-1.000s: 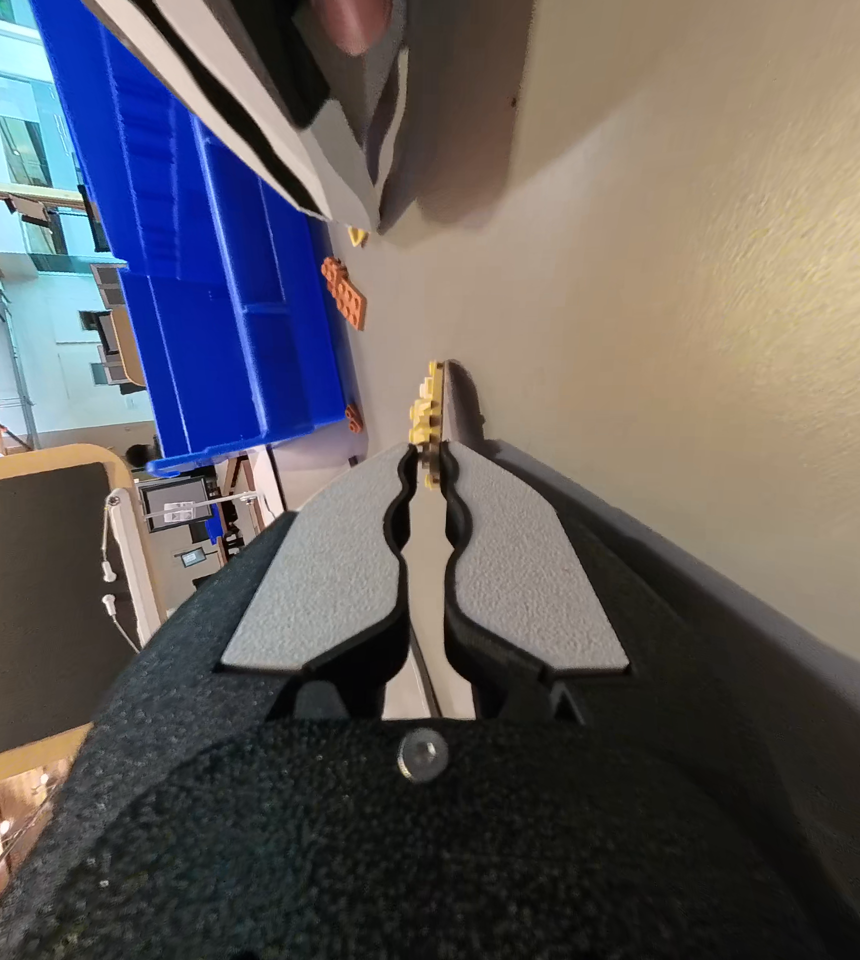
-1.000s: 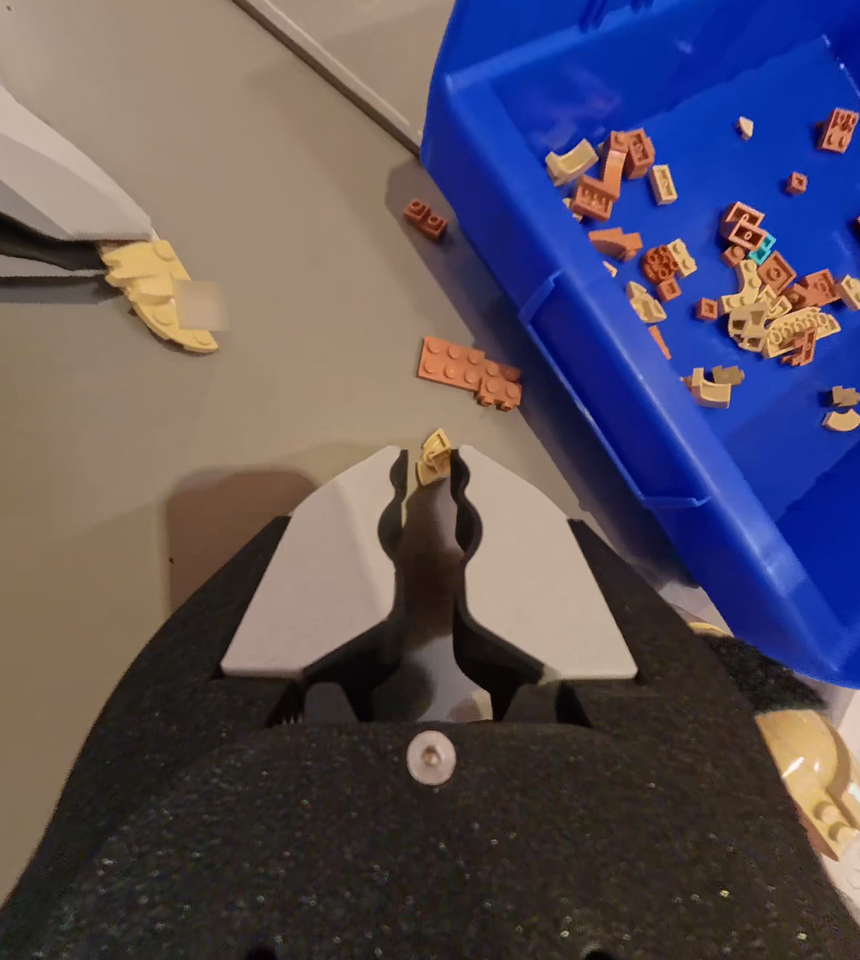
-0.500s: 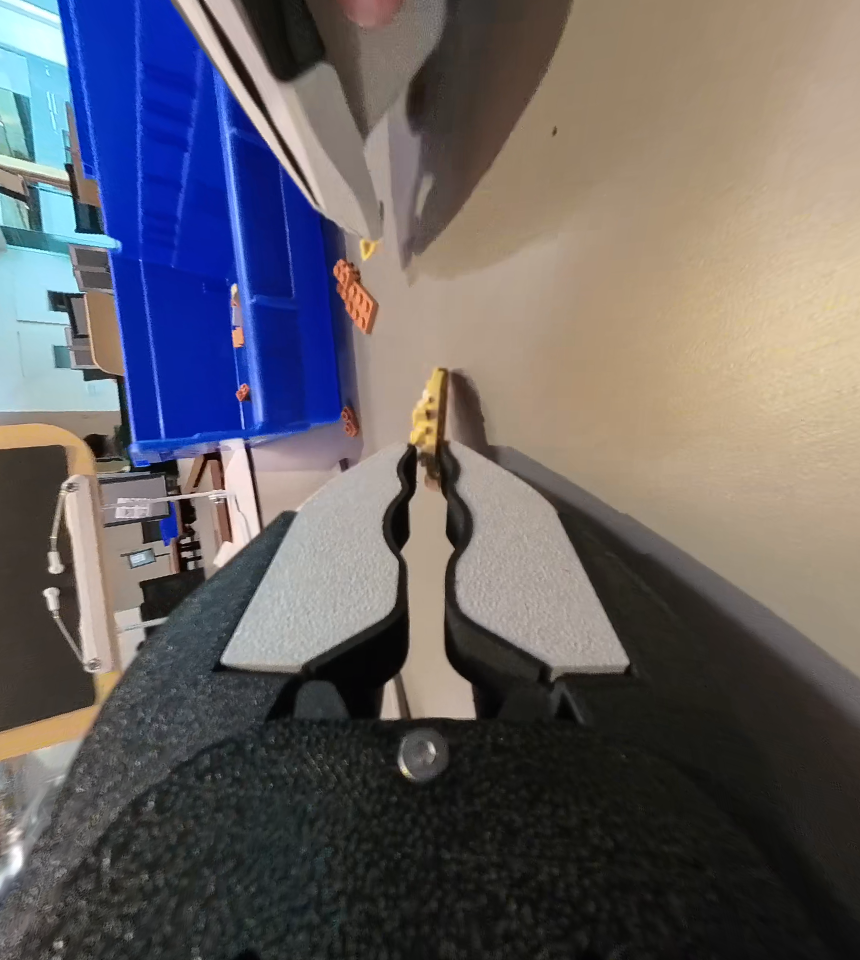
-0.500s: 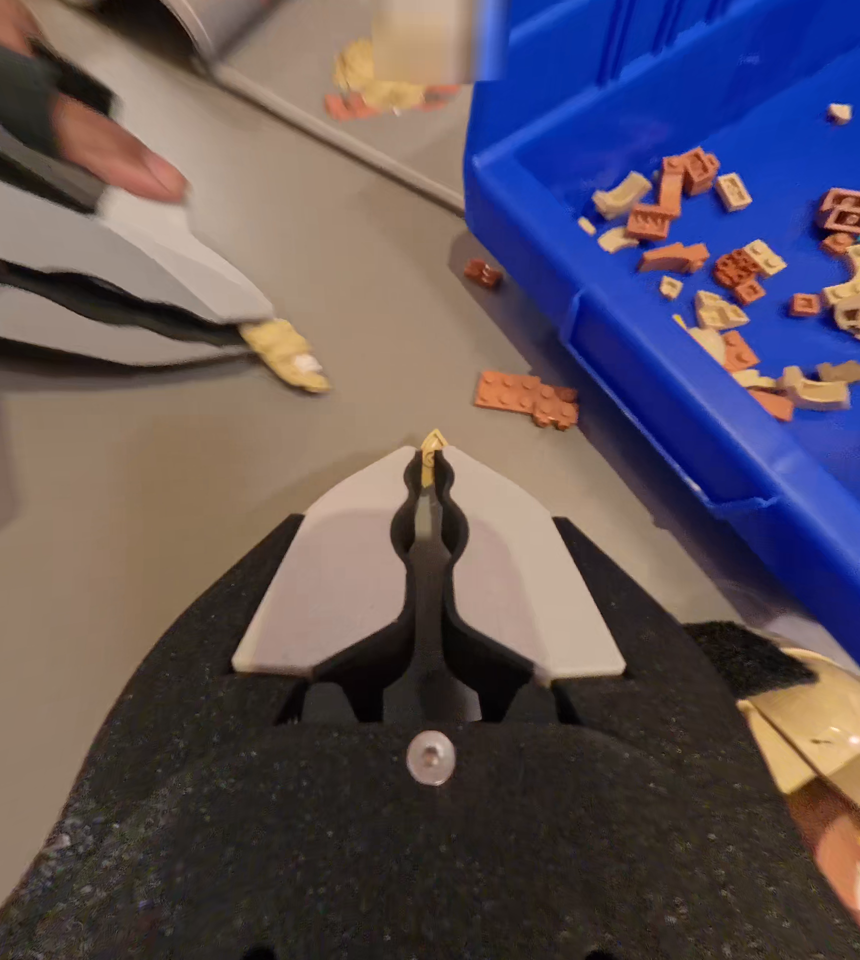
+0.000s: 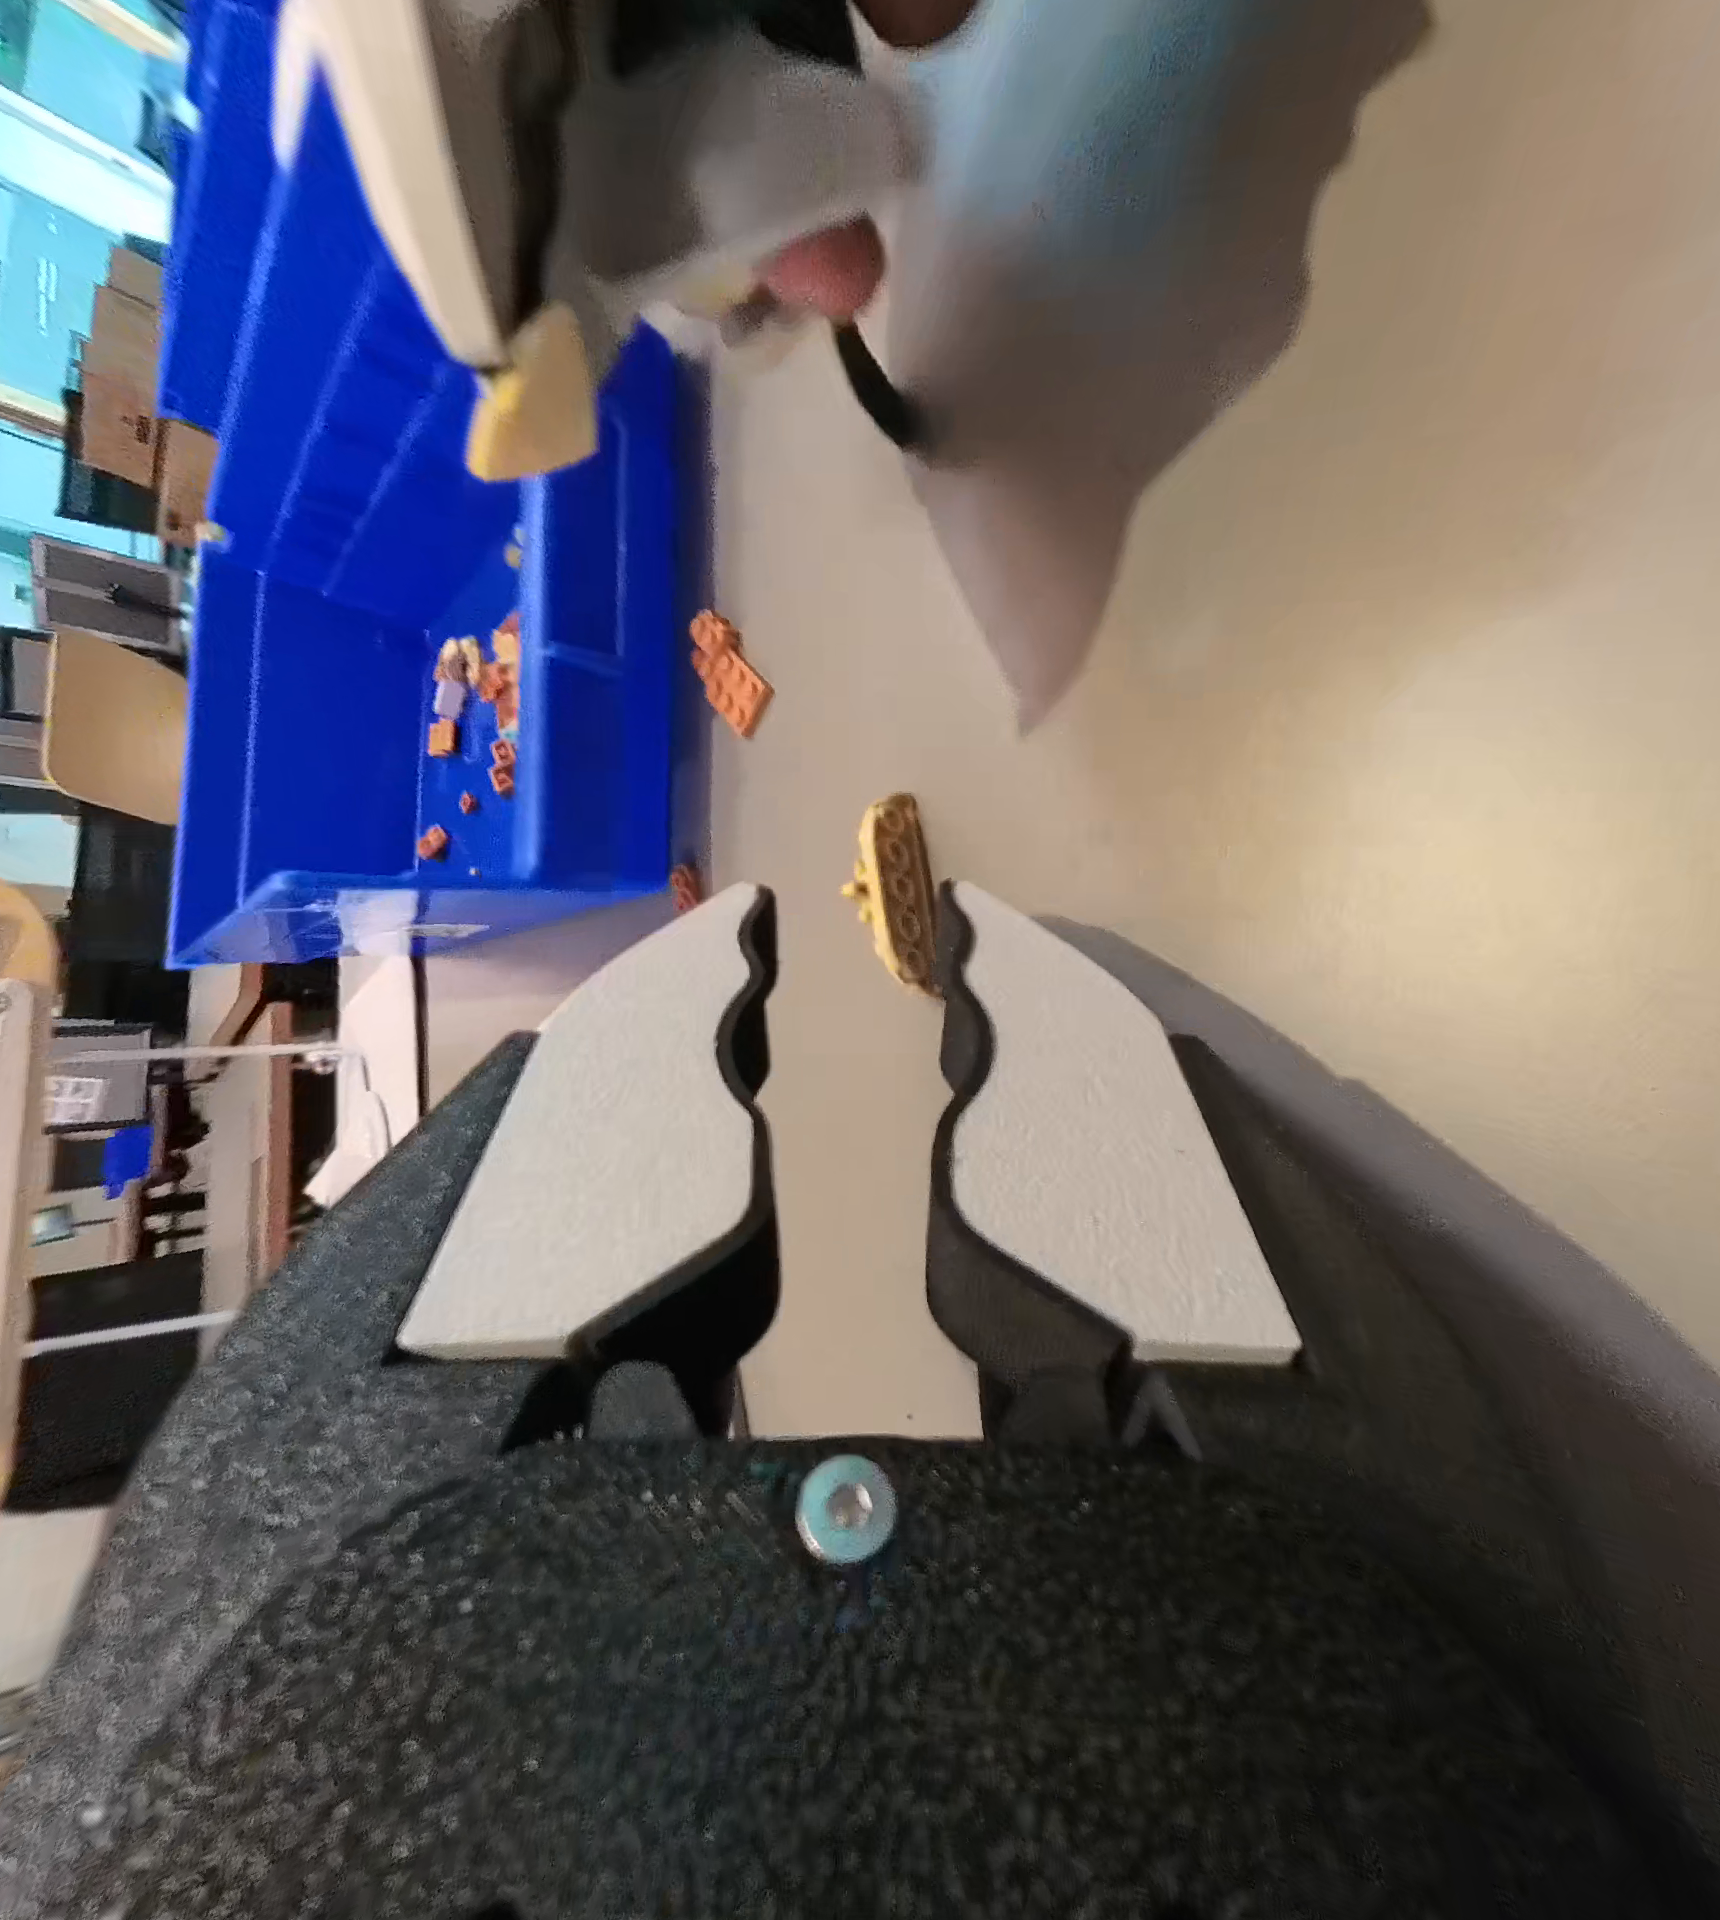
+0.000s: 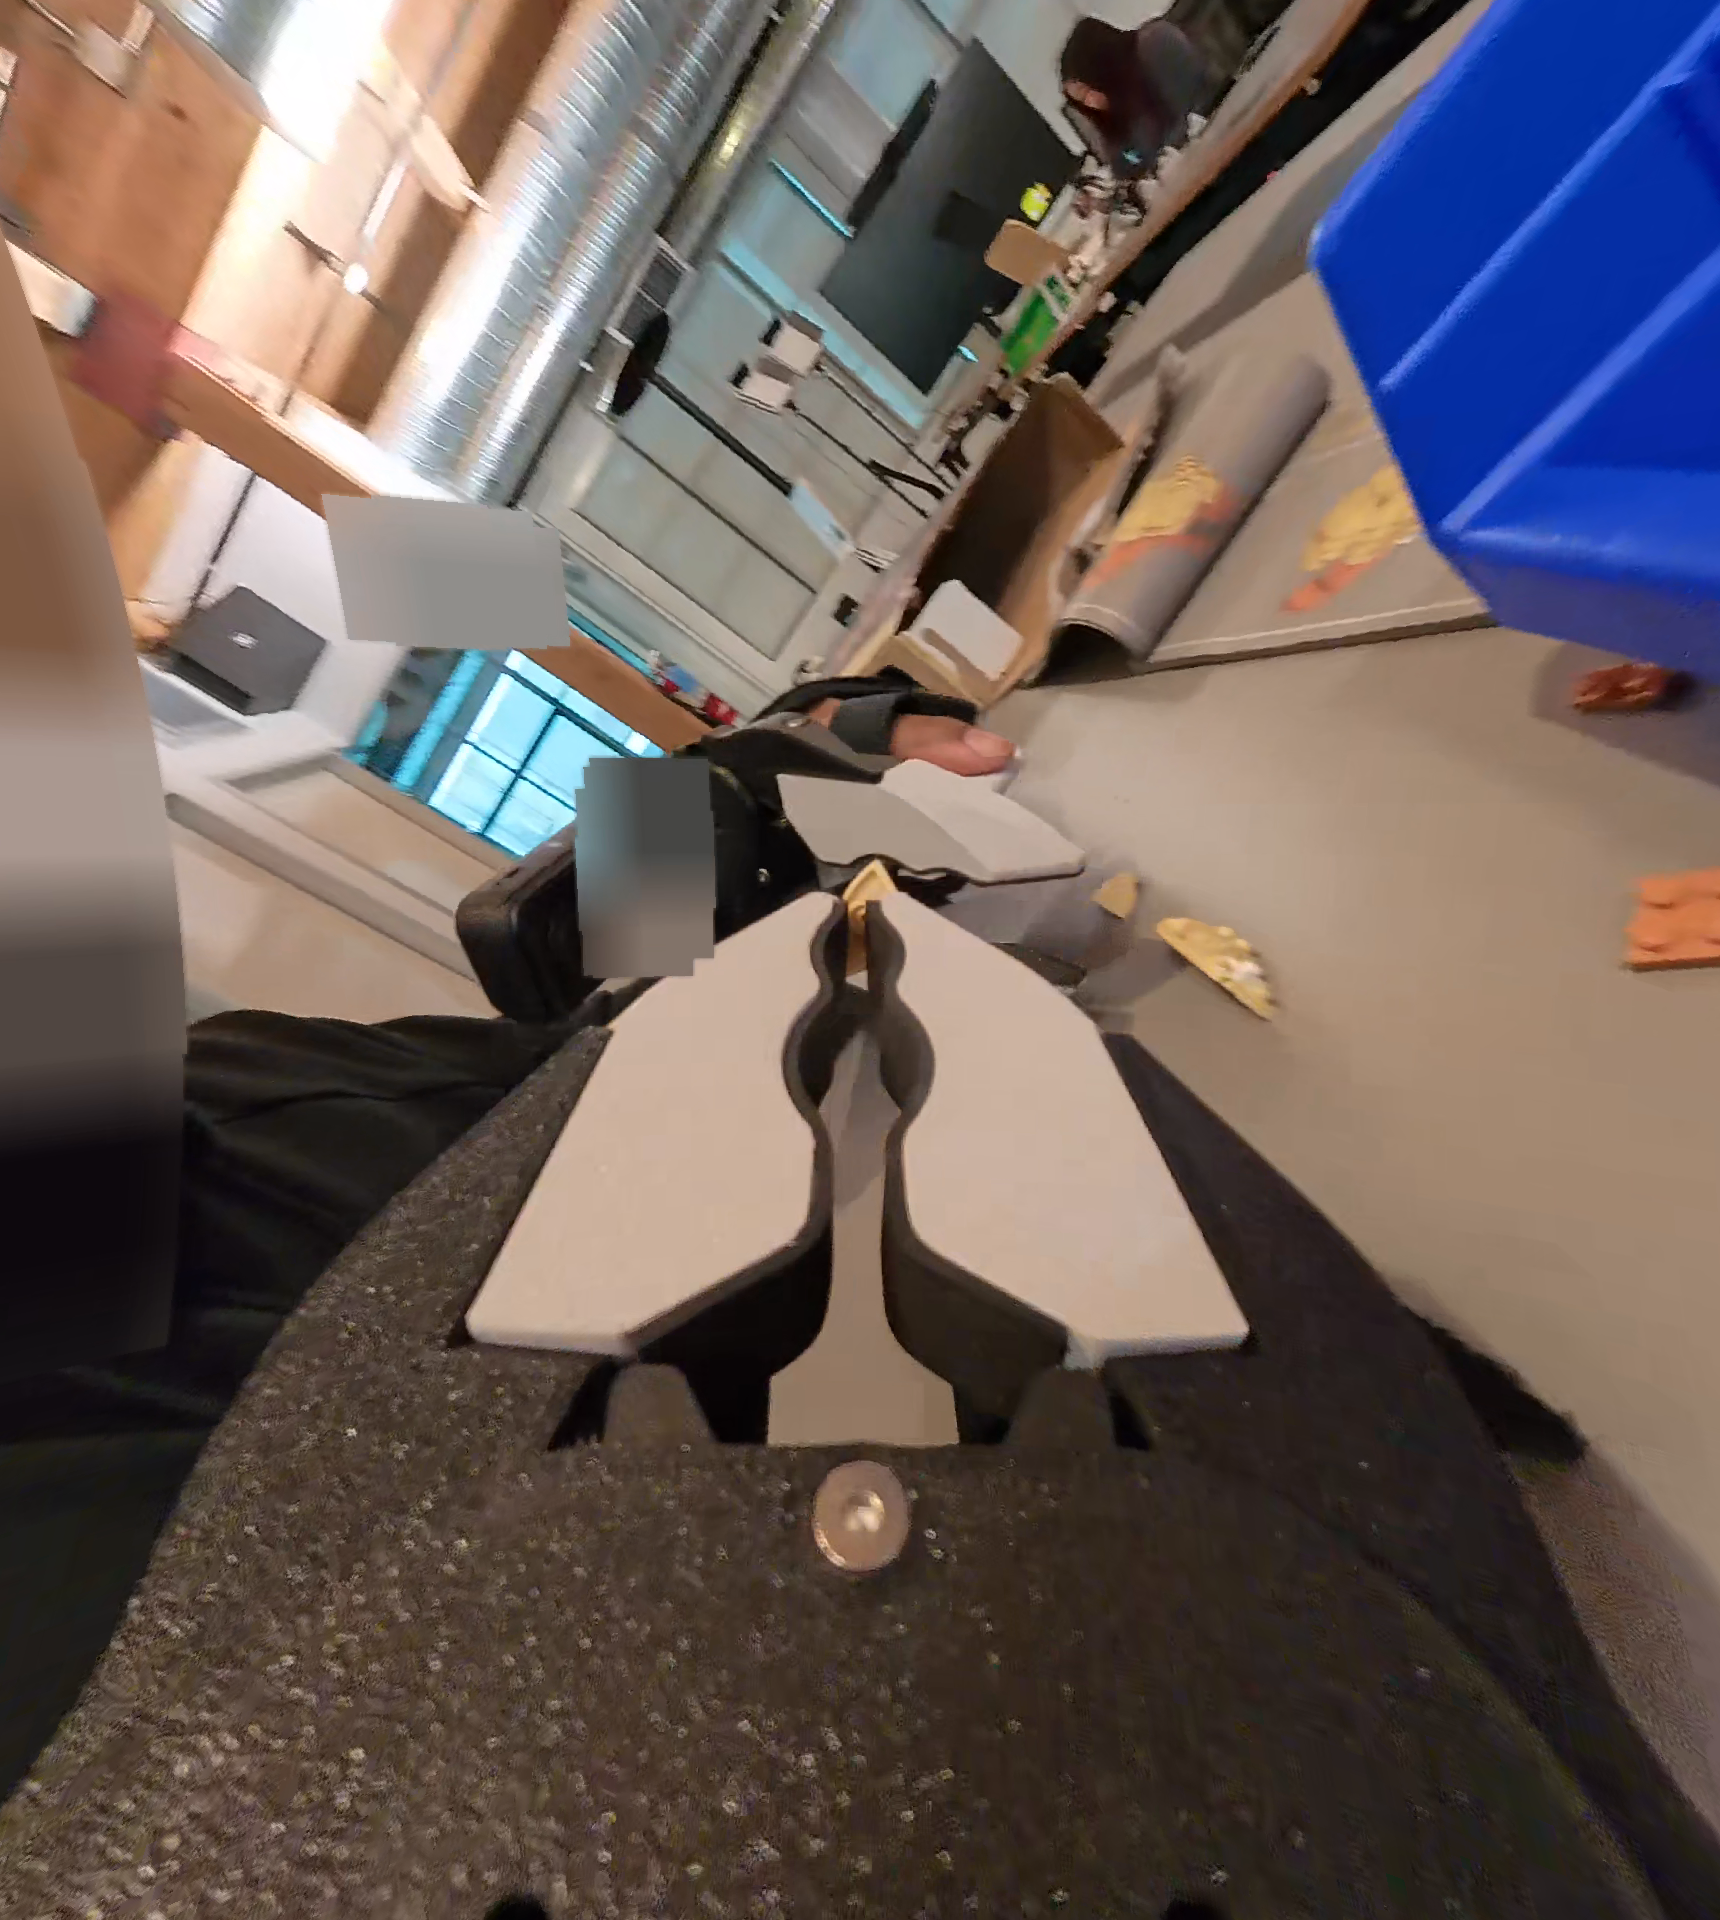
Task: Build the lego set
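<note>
A joining step appears to be in hand. The left gripper is seen with jaws parted and empty; the tan studded plate lies on the grey worktop just beside its right finger, apparently touching it. The right gripper is closed on one small tan wedge piece, held above the worktop. The next move is judged to call for the wedge to be brought over the plate's studs and pressed down, with the plate steadied. One blue bin of loose bricks is seen toward the worktop's far edge; one orange plate lies beside it, and one small orange brick by the bin's corner.
</note>
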Action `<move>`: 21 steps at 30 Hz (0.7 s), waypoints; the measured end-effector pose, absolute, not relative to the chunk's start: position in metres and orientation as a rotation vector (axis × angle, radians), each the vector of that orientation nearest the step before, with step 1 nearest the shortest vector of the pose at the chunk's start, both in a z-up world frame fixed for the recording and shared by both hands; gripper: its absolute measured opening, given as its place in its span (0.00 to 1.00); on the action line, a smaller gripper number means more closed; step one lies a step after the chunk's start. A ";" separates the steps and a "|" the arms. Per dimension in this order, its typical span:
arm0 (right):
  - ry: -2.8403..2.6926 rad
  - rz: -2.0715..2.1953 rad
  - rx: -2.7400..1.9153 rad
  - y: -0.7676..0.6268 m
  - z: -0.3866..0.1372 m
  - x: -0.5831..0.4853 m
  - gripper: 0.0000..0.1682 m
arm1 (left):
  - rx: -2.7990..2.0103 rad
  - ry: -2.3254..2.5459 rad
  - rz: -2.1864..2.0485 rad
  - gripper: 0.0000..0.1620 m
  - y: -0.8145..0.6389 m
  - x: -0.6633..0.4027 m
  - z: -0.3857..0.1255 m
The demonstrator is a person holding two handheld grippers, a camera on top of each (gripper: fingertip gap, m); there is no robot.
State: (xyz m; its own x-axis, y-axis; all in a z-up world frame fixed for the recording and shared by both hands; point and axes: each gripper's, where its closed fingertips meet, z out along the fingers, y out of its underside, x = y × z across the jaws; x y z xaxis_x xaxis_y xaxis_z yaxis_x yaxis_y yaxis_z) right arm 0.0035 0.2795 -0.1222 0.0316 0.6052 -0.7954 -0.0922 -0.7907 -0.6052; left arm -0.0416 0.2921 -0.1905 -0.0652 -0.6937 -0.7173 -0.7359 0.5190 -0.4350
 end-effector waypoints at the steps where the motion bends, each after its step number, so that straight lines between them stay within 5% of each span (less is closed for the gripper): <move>1: -0.512 1.840 -1.794 0.278 -0.119 0.002 0.00 | -1.200 1.747 0.000 0.18 0.290 -0.039 -0.184; 6: -0.501 1.921 -1.756 0.271 -0.115 -0.010 0.00 | -1.220 1.558 -0.345 0.18 0.274 -0.020 -0.153; 21: -0.692 1.424 -1.932 0.283 -0.157 -0.007 0.00 | -1.496 1.796 -0.473 0.16 0.263 -0.080 -0.190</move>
